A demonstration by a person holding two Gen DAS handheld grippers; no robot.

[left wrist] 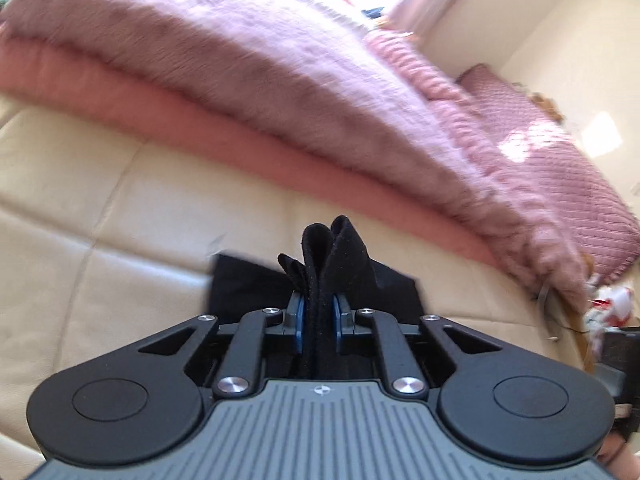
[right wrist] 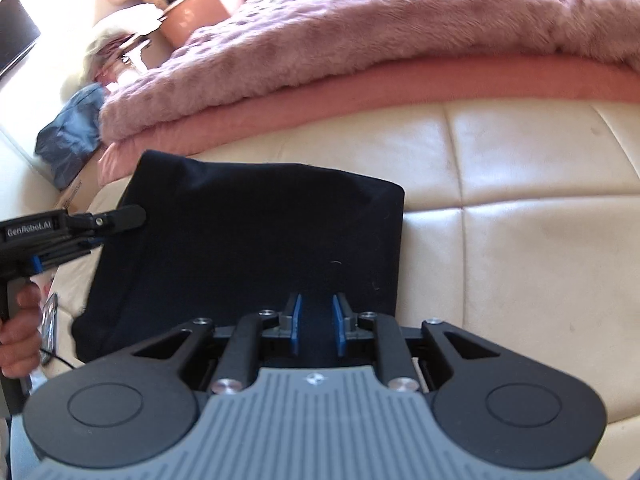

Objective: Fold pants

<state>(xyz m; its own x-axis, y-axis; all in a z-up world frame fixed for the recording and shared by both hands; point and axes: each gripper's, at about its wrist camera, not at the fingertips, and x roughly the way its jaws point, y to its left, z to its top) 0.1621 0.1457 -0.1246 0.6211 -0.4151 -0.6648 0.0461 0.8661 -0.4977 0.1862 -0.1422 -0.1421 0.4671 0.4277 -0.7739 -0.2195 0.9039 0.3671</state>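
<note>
The left gripper [left wrist: 319, 316] is clenched on a bunched fold of the black pants [left wrist: 334, 248], the cloth standing up between its 2 blue pads [left wrist: 298, 320]. In the right wrist view the left gripper [right wrist: 120, 216] reaches in from the left edge over the pants [right wrist: 248, 232], which lie folded on the cream leather sofa [right wrist: 520, 208] (its seams show). The right gripper [right wrist: 317, 320] sits at the near edge of the pants with dark cloth between its fingers; whether it pinches that cloth I cannot tell. Behind lies a pink furry blanket [right wrist: 360, 40].
</note>
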